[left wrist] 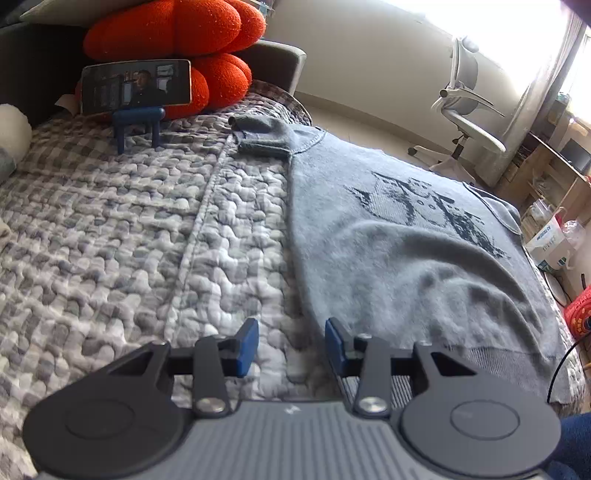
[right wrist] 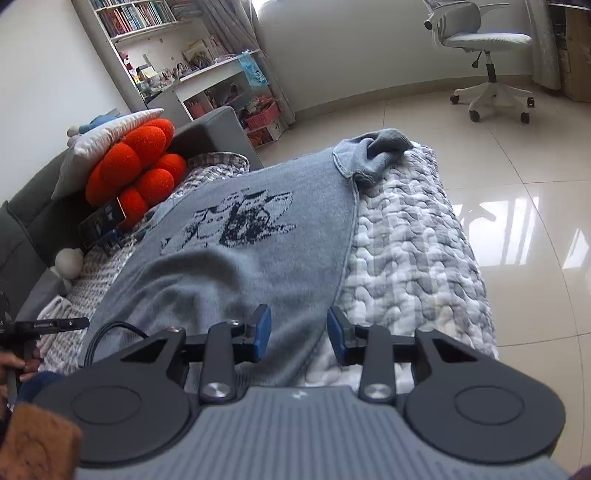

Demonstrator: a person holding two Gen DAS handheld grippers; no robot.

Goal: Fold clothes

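The sweater is pale grey-blue with a dark pixelated knit motif, the bedcover a puffy grey-and-white check, the knot cushion bright orange-red, the gripper pads blue on black arms, and the office chair white

A home bedroom or living room: a quilted checked blanket covers the bed, orange cushions at its head, a bookshelf beyond, an office chair nearby.
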